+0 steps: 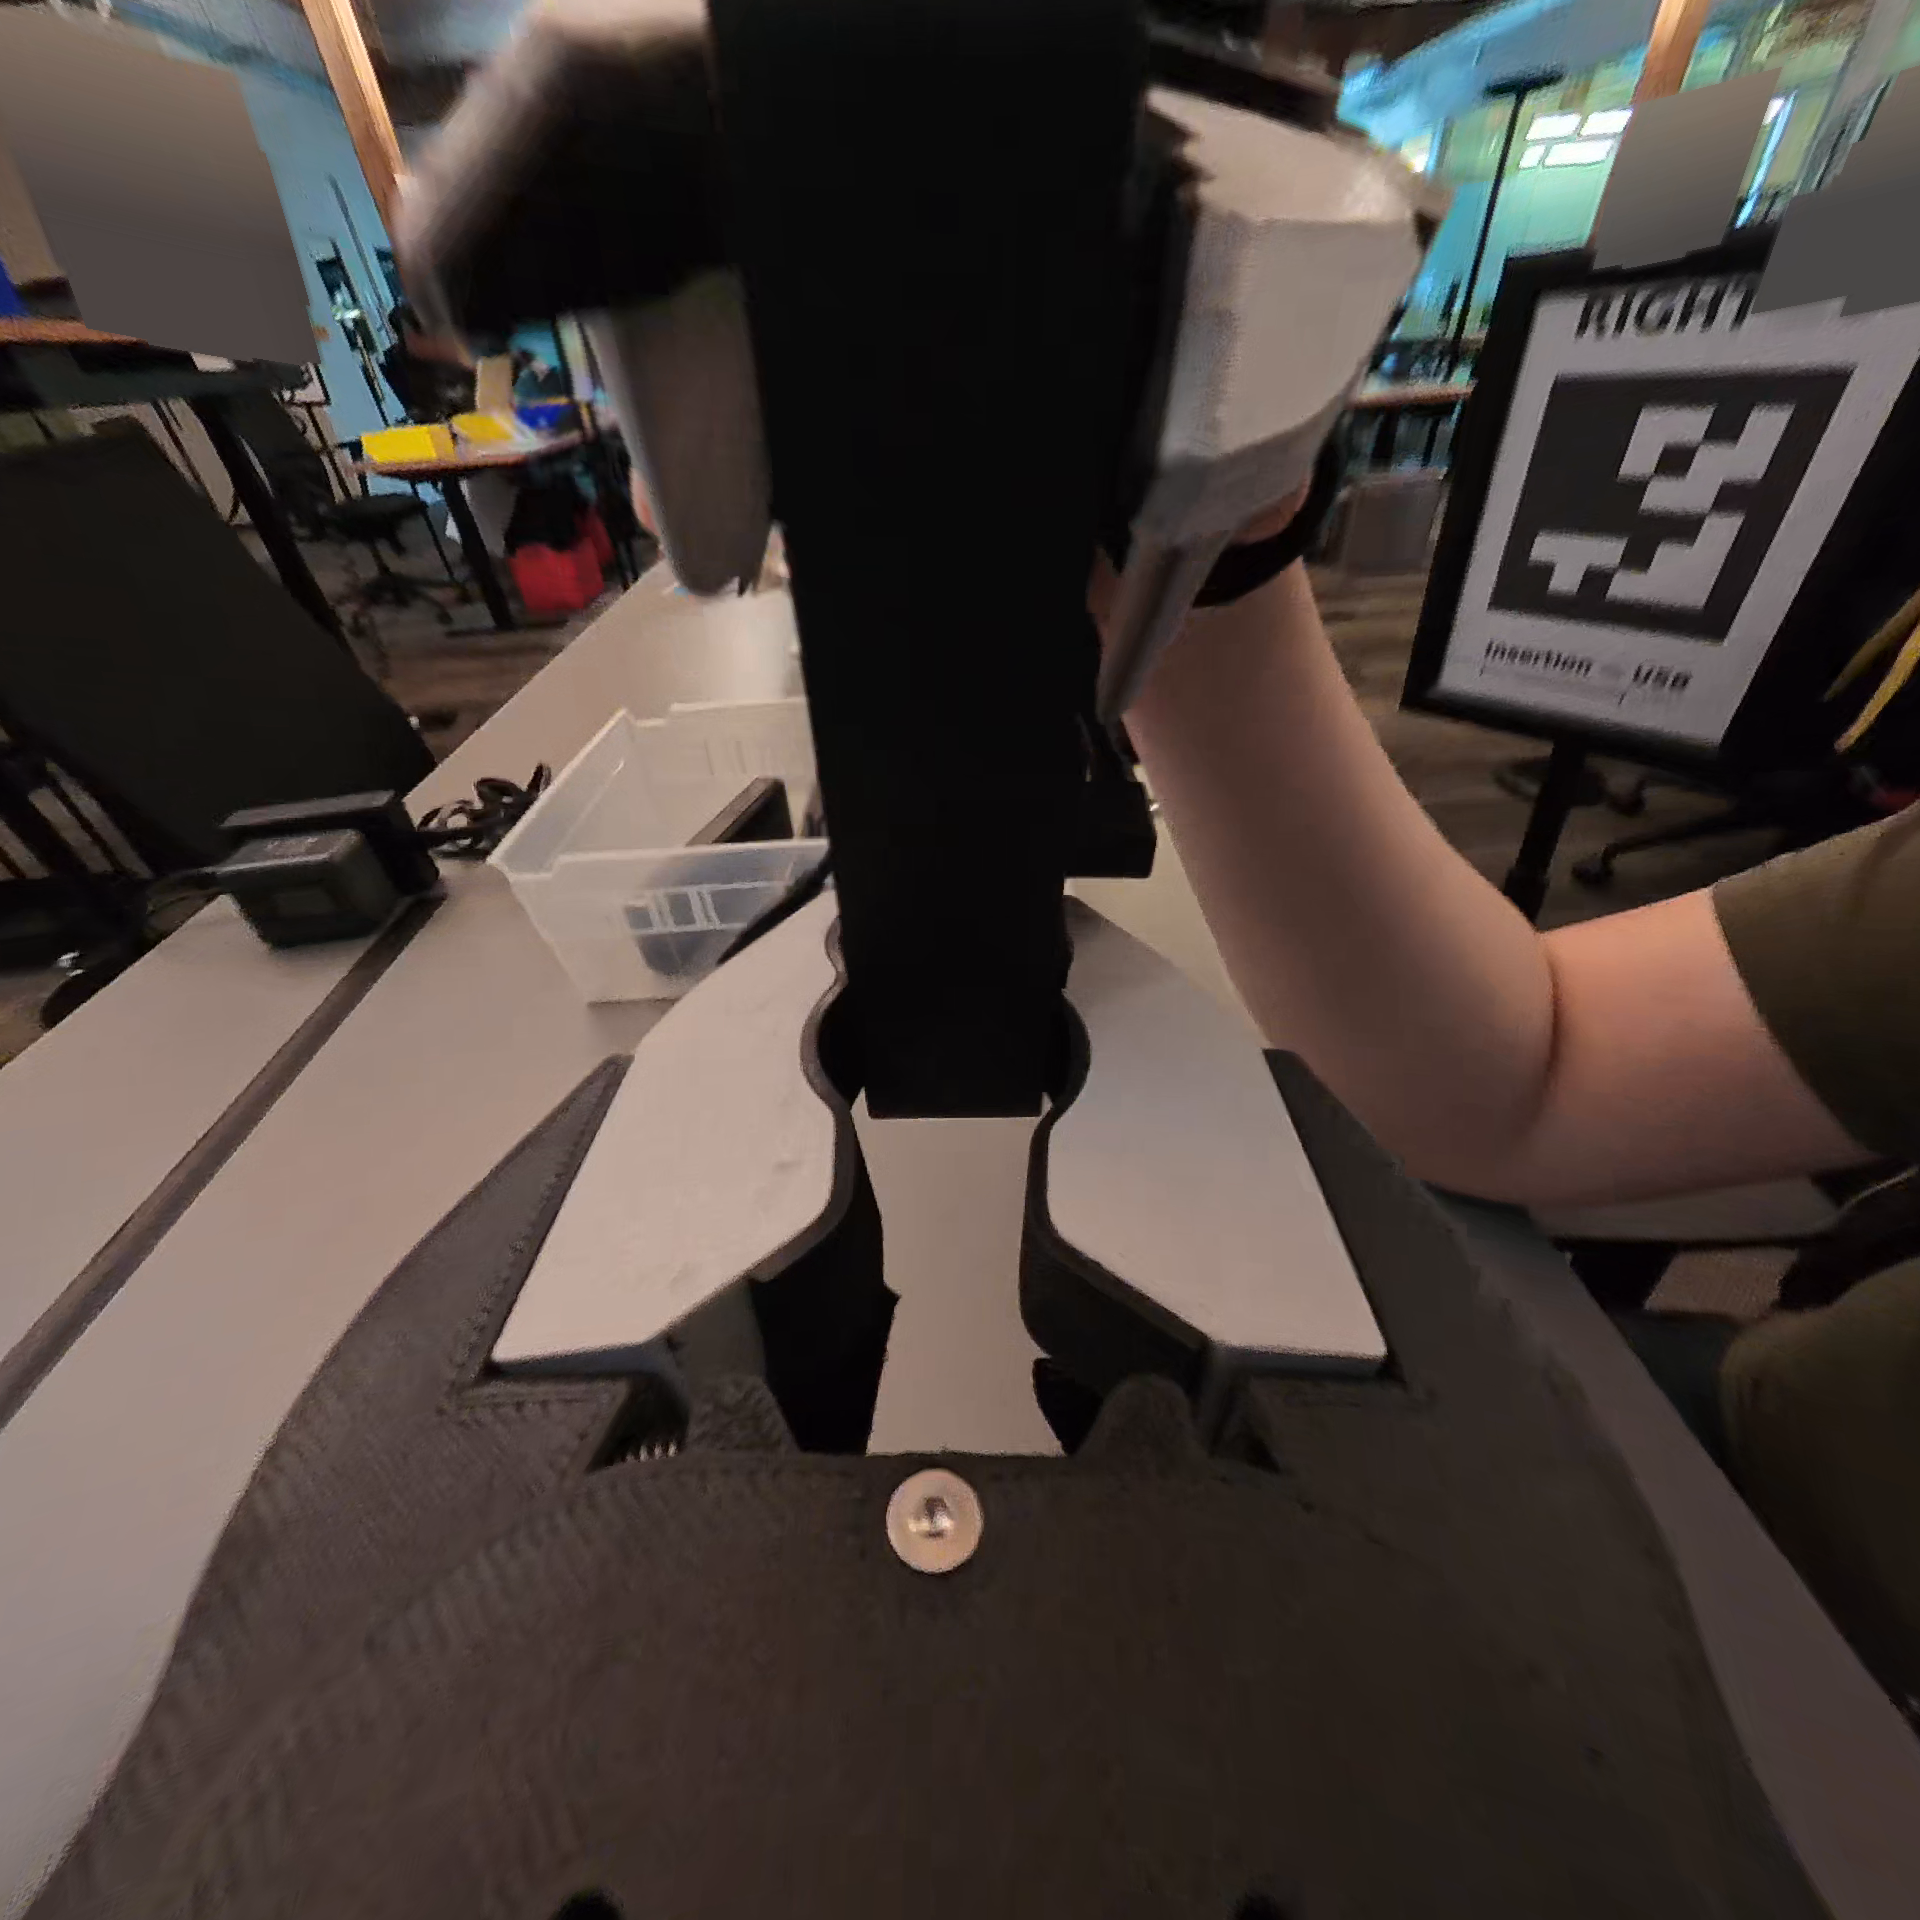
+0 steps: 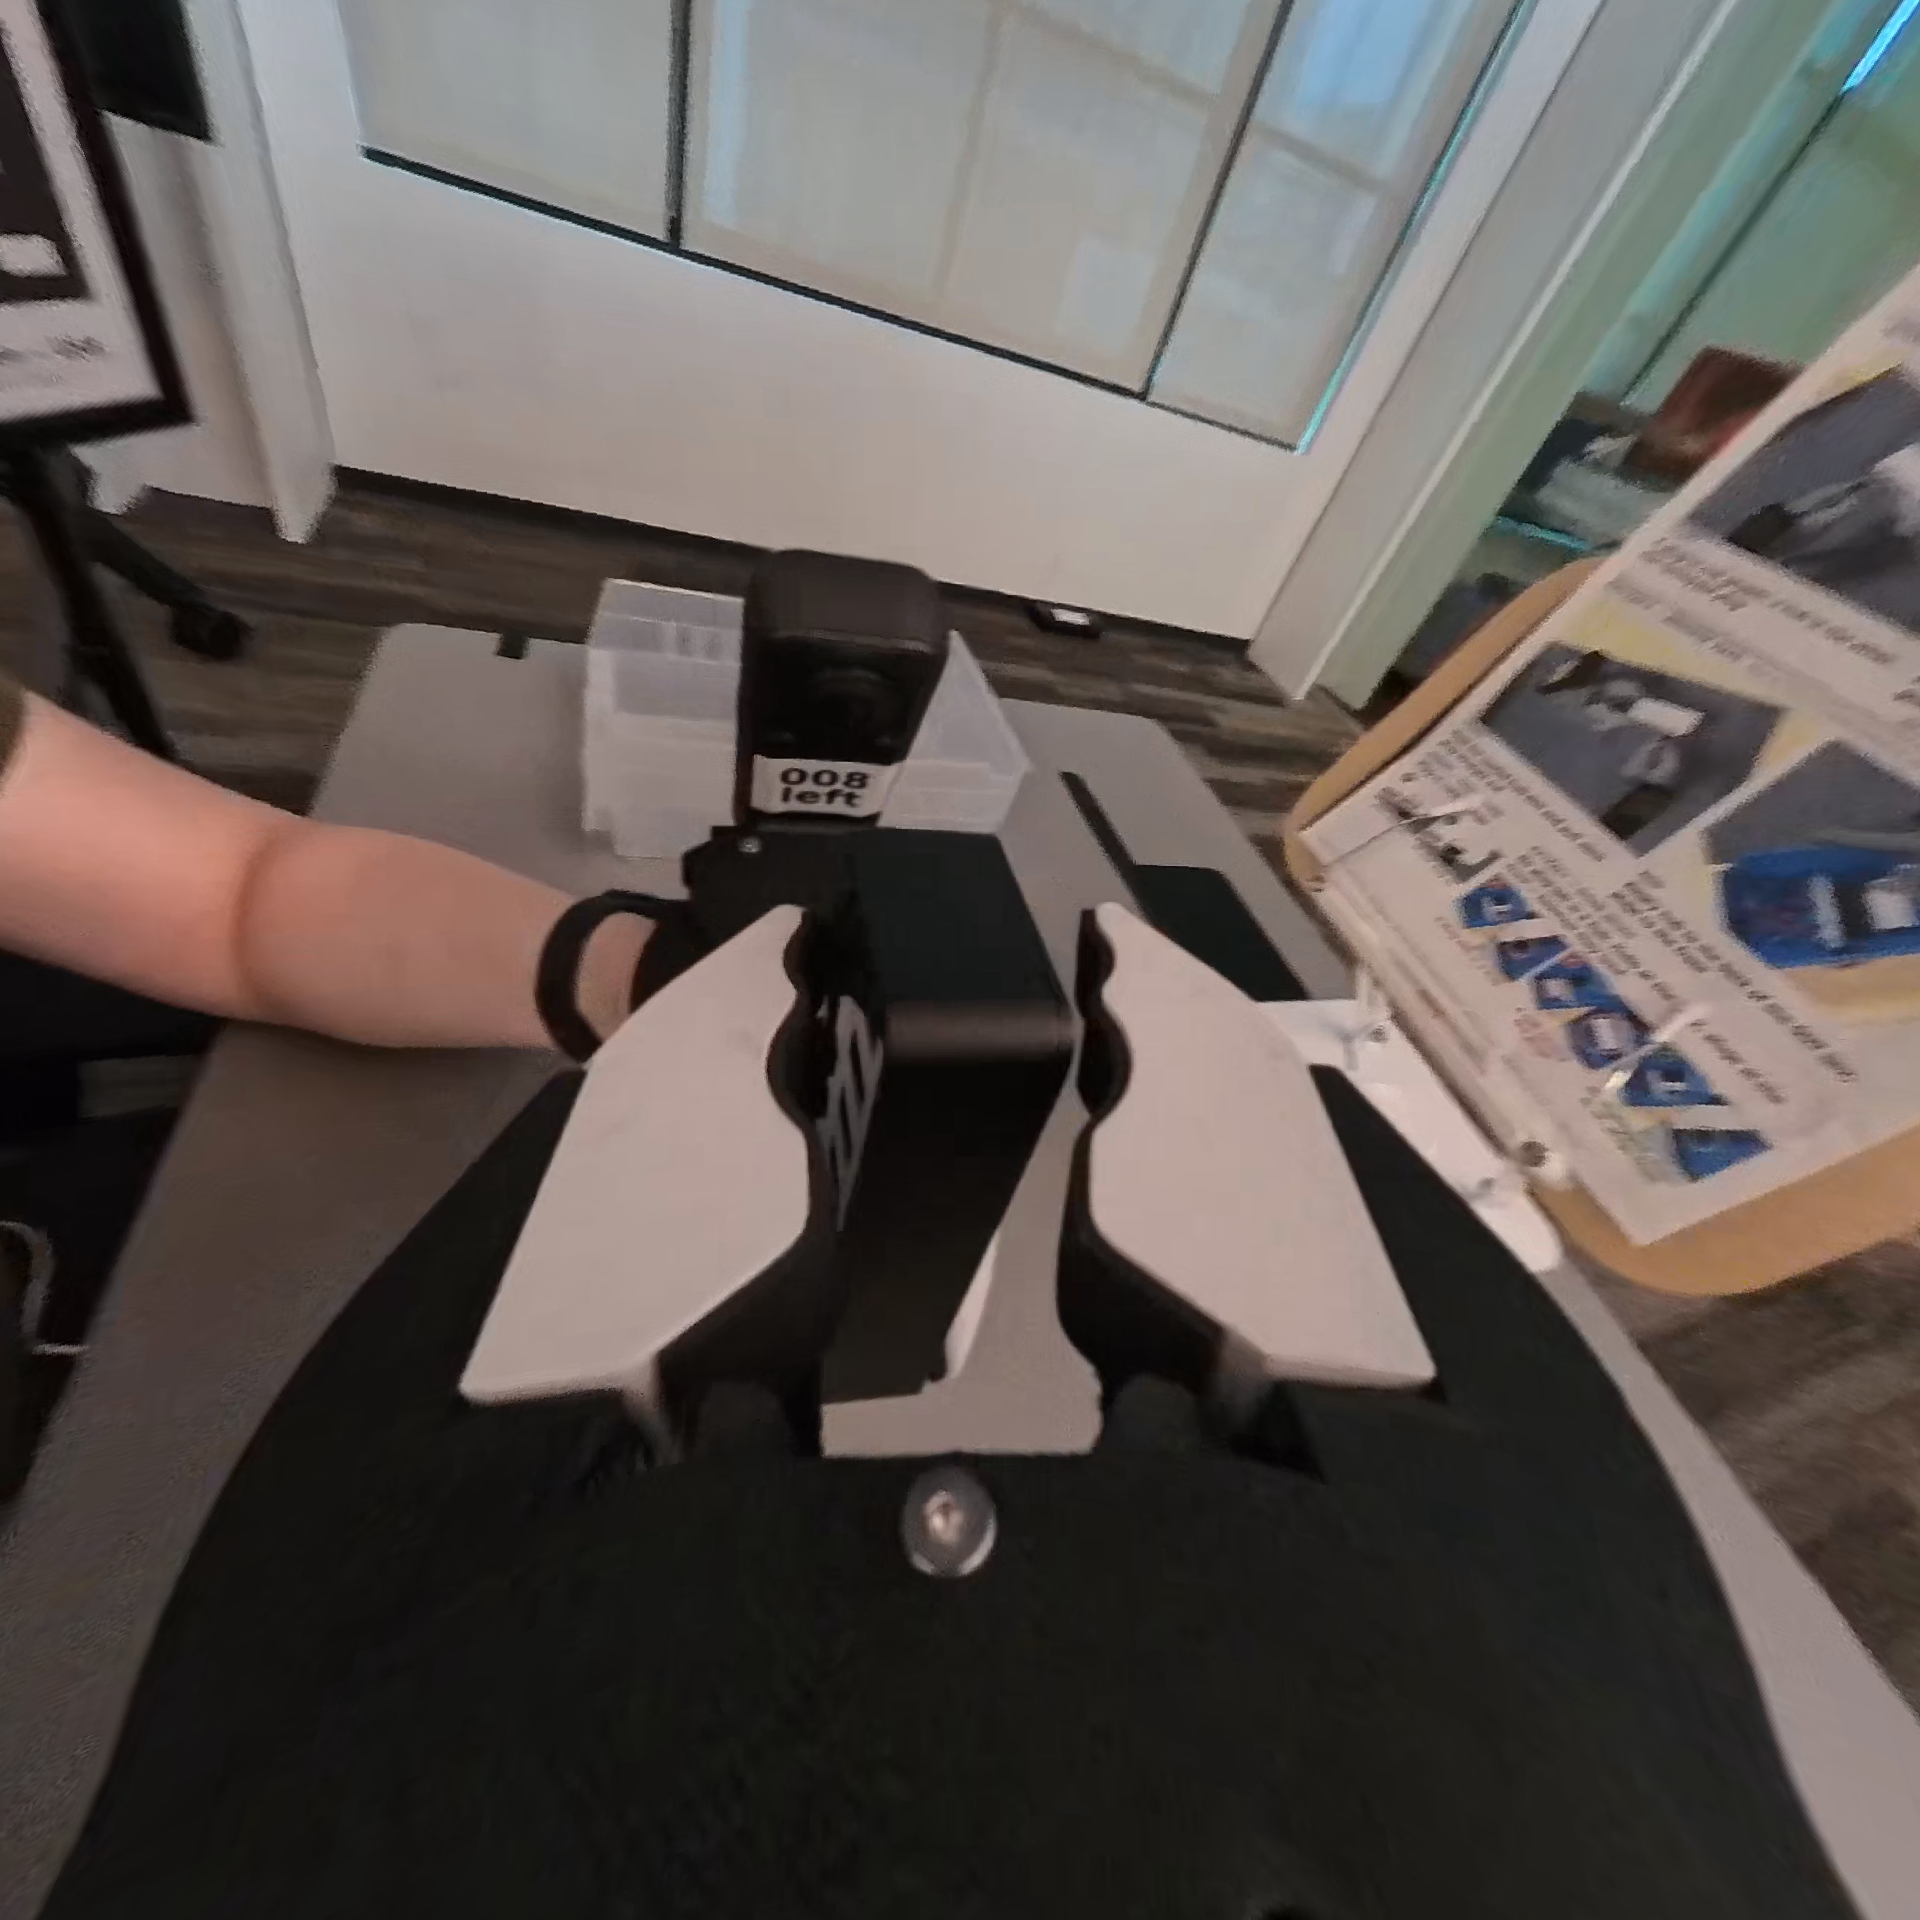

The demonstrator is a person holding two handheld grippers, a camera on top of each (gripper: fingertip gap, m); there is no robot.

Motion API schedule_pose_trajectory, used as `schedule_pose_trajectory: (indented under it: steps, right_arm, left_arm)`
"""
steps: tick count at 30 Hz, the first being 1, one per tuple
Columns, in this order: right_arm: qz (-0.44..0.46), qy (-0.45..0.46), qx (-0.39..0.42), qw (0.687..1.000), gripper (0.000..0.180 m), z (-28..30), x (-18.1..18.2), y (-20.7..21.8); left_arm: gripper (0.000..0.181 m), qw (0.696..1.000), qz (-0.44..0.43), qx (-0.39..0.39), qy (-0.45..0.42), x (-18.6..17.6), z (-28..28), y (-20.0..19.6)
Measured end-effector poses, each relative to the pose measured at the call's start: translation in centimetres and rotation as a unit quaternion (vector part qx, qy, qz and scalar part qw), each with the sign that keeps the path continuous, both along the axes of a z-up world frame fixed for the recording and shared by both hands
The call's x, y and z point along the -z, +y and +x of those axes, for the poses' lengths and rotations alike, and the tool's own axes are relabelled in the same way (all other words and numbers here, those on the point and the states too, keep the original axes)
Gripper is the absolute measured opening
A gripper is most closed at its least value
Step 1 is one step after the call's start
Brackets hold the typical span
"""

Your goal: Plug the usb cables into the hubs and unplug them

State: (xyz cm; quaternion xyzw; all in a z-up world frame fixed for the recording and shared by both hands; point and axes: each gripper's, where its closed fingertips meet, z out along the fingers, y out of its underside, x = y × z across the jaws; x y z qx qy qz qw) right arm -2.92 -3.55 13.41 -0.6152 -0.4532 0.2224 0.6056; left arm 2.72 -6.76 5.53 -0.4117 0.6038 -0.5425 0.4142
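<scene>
A long black hub (image 1: pixel 951 623) runs between the two grippers above the grey table (image 1: pixel 260 1195). My left gripper (image 1: pixel 951 1049) is shut on one end of it. My right gripper (image 2: pixel 940 935) faces the left one, and its white fingers (image 2: pixel 1226 1122) press against both sides of the hub's other end (image 2: pixel 977 1029). In the left wrist view the right gripper's fingers (image 1: pixel 1278 312) flank the hub near the top. The left gripper with its camera (image 2: pixel 842 686) shows beyond the hub in the right wrist view. No USB cable shows in either gripper.
A clear plastic bin (image 1: pixel 644 883) stands on the table behind the grippers, with dark parts inside. A black power adapter (image 1: pixel 312 873) with its cord lies at the left. A framed marker sign (image 1: pixel 1662 499) stands on a stand, and printed instruction sheets (image 2: pixel 1662 831) lean at the right. The grippers' ends are close to 9 cm from one another.
</scene>
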Motion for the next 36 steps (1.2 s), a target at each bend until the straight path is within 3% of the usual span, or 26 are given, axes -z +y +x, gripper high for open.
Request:
schedule_pose_trajectory:
  steps: [5, 6, 8, 10, 13, 17, 21, 22, 23, 24, 31, 36]
  right_arm:
    - [0.152, -0.093, 0.137, 0.974, 0.06, 1.7, -2.0, -0.2]
    - [0.177, -0.096, 0.151, 0.968, 0.055, 1.7, -2.5, -0.5]
    - [0.167, -0.105, 0.136, 0.971, 0.027, 0.9, -2.1, -0.8]
    - [0.128, -0.074, 0.155, 0.977, 0.035, 1.1, -2.2, -0.1]
    - [0.12, -0.025, 0.196, 0.973, 0.066, 2.4, -3.4, 0.9]
    - [0.066, 0.084, 0.169, 0.98, 0.064, 3.4, -4.5, 0.7]
    - [-0.061, 0.127, 0.033, 0.989, 0.061, 2.1, -2.3, -0.3]
    - [-0.089, 0.121, 0.008, 0.989, 0.056, 1.9, -1.6, -0.5]
    - [-0.108, 0.109, -0.025, 0.988, 0.029, 1.6, -1.0, -1.0]
    - [-0.122, 0.113, -0.042, 0.985, 0.027, 1.6, -0.9, -1.1]
    - [-0.175, 0.075, -0.056, 0.98, 0.027, 1.8, 1.2, -0.5]
    - [-0.18, 0.049, -0.047, 0.981, 0.027, 1.5, 2.0, -0.1]
  left_arm:
    - [0.028, 0.999, -0.023, -0.002, -0.027, -0.5, -0.2, 0.5]
    - [0.028, 0.999, -0.025, 0.0, -0.026, -0.4, -0.2, 0.5]
    - [0.028, 0.999, -0.029, -0.005, -0.028, -0.5, -0.2, 0.6]
    - [0.028, 0.998, -0.041, -0.009, -0.037, -0.7, -0.3, 0.9]
    - [0.028, 0.998, -0.04, -0.021, -0.044, -1.0, -0.5, 1.5]
    - [0.028, 0.995, -0.057, -0.011, -0.078, -2.7, -1.4, 1.5]
    - [0.028, 0.997, -0.042, -0.002, -0.065, -2.8, -1.6, 0.9]
    - [0.028, 0.997, -0.043, -0.002, -0.066, -2.8, -1.6, 0.8]
    - [0.028, 0.997, -0.048, 0.002, -0.064, -2.7, -1.5, 0.6]
    - [0.028, 0.997, -0.055, 0.01, -0.056, -2.6, -1.5, 0.5]
    - [0.034, 0.995, -0.034, 0.061, 0.066, -0.1, -2.9, 0.3]
    - [0.042, 0.996, -0.017, 0.053, 0.07, -0.7, -4.7, 1.2]
